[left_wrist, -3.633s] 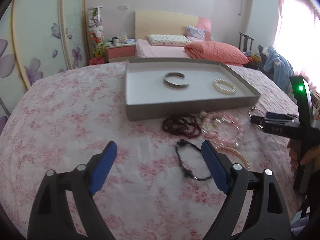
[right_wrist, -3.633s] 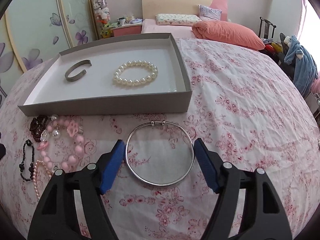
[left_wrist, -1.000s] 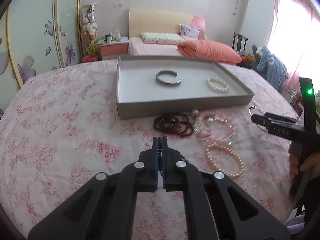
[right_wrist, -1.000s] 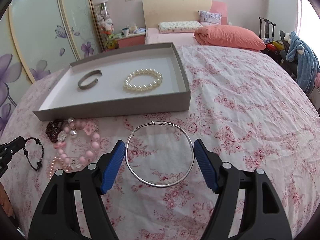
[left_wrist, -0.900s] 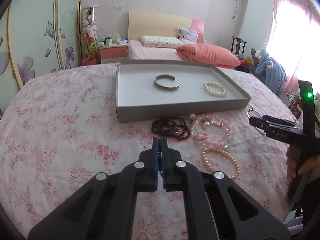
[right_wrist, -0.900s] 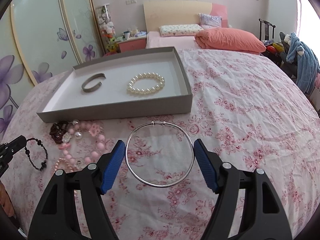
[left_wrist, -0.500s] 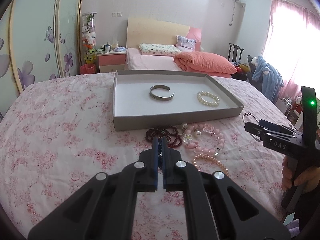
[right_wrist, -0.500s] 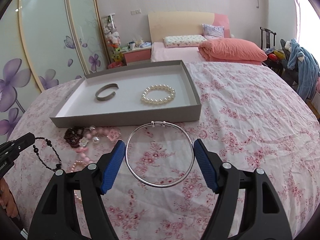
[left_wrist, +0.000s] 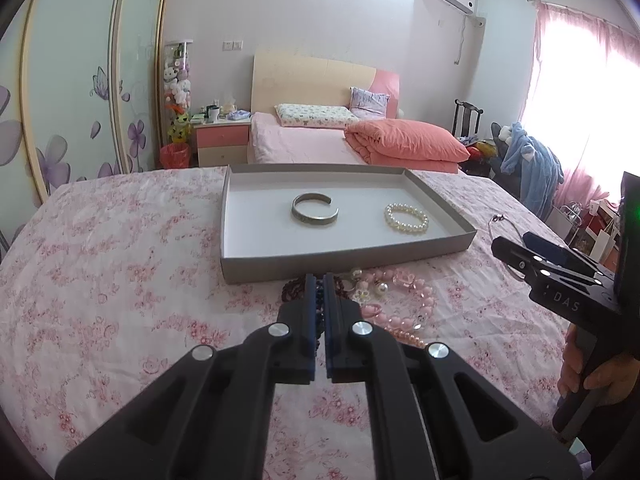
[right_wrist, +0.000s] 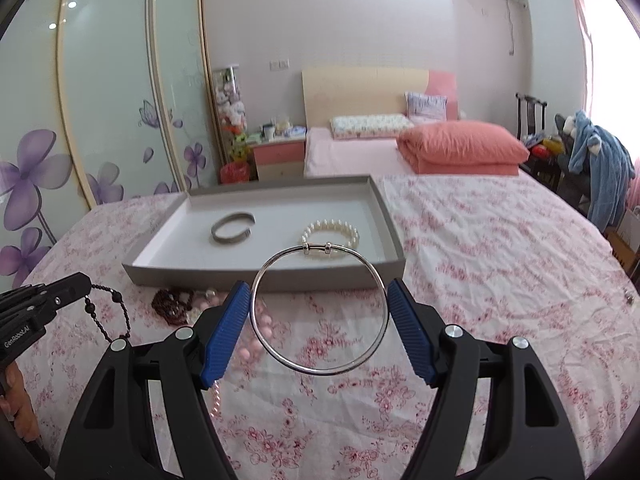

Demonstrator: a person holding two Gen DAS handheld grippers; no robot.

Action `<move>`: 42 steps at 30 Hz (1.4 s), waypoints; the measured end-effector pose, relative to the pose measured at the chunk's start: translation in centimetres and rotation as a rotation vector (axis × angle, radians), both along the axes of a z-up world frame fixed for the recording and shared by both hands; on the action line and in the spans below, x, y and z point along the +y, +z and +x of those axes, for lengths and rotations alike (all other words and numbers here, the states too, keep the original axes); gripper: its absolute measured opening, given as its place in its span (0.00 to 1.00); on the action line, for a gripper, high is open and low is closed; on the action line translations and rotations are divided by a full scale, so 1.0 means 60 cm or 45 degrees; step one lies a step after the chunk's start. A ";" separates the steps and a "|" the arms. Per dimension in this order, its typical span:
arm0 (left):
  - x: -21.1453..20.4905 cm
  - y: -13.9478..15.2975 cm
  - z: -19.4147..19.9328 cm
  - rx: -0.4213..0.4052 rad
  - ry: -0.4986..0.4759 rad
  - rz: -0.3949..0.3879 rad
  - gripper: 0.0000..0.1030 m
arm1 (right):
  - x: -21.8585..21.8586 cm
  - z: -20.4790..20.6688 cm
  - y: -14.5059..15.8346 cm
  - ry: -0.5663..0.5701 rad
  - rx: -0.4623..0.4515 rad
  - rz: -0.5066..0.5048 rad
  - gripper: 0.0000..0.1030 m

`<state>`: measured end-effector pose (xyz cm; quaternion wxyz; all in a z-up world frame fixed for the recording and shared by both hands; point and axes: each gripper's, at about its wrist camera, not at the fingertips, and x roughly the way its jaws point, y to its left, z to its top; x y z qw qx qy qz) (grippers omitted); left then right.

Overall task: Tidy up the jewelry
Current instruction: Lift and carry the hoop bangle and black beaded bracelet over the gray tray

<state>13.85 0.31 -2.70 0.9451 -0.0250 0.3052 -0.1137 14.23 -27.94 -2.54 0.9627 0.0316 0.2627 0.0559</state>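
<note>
**Both grippers carry bracelets above the flowered cloth**

A pink flowered cloth (left_wrist: pixel 120 264) covers the whole work surface. On it, toward the far side, sits a shallow grey tray (left_wrist: pixel 348 258) with a white floor. Inside the tray lie a silver cuff (left_wrist: pixel 315 209), to the left, and a white pearl bracelet (left_wrist: pixel 406 219), to the right, well apart from each other.

The right gripper (right_wrist: pixel 320 320) is raised above the cloth in front of the tray's near wall. Its blue pads (right_wrist: pixel 224 332) press on opposite sides of a thin silver bangle (right_wrist: pixel 320 370), which spans the gap between them; the bangle's clasp end reaches forward, over the tray's near right corner in that view.

The left gripper (left_wrist: pixel 319 280) has its jaws pressed nearly together on a black bead bracelet (right_wrist: pixel 108 316). In the right wrist view the bracelet hangs in a loop from the gripper's tip, clear of the cloth and left of the tray.

Just before the tray's near wall, below the left gripper's tip, lies a heap of loose pieces: a dark red bead strand (right_wrist: pixel 172 306), a pink bead bracelet (left_wrist: pixel 416 308), and a pale pink pearl strand (left_wrist: pixel 404 336).
</note>
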 end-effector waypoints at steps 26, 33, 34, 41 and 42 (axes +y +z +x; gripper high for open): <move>-0.053 0.089 0.047 -0.272 0.104 0.032 0.04 | 0.018 0.008 0.089 -0.082 -0.434 -0.054 0.69; -0.065 0.084 0.096 -0.262 0.110 0.040 0.04 | 0.021 0.050 0.087 -0.085 -0.428 -0.047 0.69; -0.066 0.081 0.105 -0.258 0.114 0.041 0.04 | 0.021 0.057 0.086 -0.087 -0.423 -0.045 0.69; -0.068 0.060 0.159 -0.227 0.128 0.048 0.04 | 0.021 0.105 0.065 -0.098 -0.372 -0.043 0.69; -0.067 0.056 0.165 -0.222 0.128 0.047 0.04 | 0.022 0.111 0.062 -0.100 -0.363 -0.044 0.69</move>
